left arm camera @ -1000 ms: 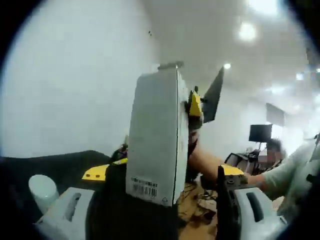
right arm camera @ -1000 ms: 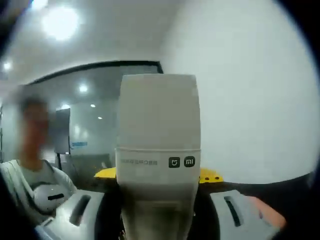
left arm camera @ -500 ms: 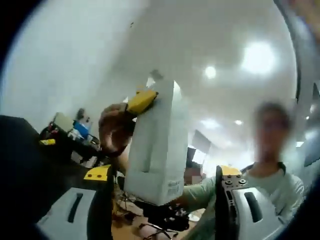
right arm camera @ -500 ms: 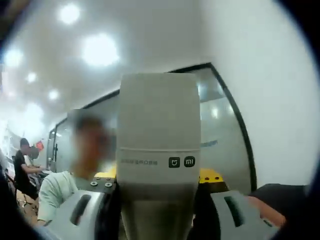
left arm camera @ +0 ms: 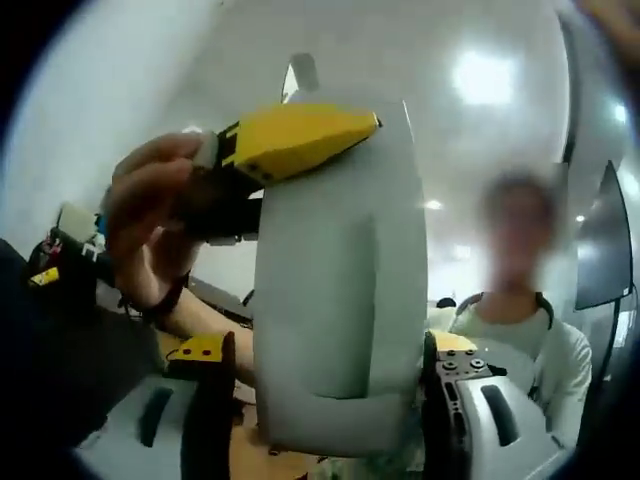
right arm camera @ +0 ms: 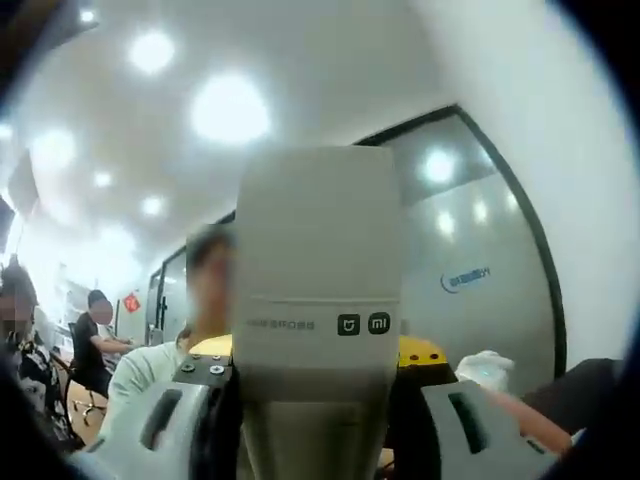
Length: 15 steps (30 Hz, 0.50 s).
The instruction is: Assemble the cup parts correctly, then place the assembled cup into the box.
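Background: office ceiling with bright round lights (right arm camera: 228, 108) is seen above both claws, with a glass partition (right arm camera: 470, 260) ahead of the right claw; blurred people are seen beyond each claw, and no table is made out.
Left claw: the left claw (left arm camera: 320, 400) is seen closed on a pale box (left arm camera: 340, 300), which stands upright between its jaws and rises well ahead of them.
Right claw: the right claw (right arm camera: 318, 400) is seen gripping a pale grey cup (right arm camera: 318, 300), held upright between its jaws; small printed logos face the camera at the cup's middle band.
Other claw in the left gripper view: a yellow-tipped jaw is seen lying against the top of the box, with a hand (left arm camera: 150, 230) behind it, to the left of the box.
Cup state: a seam runs around the cup at the logo band, so the parts are judged to be already joined; this cannot be confirmed from so close.
Box state: whether the box's top is open cannot be told.
Done: assembly is judged complete, and both things are lifted and brought together.
Left: the cup is not yet seen inside the box; insertion into the box's top is judged to be the remaining step.
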Tool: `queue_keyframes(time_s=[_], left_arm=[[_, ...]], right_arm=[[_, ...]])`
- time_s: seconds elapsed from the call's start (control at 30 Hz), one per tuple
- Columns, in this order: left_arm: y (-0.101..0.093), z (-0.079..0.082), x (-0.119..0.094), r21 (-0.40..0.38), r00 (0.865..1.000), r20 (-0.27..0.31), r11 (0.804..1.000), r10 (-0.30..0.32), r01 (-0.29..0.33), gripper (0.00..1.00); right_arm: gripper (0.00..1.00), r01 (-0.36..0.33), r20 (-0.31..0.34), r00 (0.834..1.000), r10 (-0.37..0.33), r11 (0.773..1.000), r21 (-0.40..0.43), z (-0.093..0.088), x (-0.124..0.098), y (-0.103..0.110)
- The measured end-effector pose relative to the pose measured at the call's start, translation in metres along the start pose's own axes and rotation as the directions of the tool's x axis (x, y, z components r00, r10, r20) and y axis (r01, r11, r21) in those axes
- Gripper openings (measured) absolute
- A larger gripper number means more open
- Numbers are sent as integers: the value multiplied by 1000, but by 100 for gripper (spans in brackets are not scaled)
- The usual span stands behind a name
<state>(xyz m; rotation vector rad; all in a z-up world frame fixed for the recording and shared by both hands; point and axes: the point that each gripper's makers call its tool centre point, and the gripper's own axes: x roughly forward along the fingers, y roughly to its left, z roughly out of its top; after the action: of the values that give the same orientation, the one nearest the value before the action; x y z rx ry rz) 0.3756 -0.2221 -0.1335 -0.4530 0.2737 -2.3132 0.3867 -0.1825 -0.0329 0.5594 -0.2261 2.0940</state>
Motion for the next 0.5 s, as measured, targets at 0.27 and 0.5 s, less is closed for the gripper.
queue_keyframes(time_s=[0.27,0.5], left_arm=[[-2,-1,1,22,1000,-13,1000,-10,10,61],[4,0,-3,55,998,31,997,58,-60,57]], right_arm=[[54,10,-33,999,-9,999,30,-10,-2,-6],[55,12,-44,999,-10,999,45,-12,-3,-6]])
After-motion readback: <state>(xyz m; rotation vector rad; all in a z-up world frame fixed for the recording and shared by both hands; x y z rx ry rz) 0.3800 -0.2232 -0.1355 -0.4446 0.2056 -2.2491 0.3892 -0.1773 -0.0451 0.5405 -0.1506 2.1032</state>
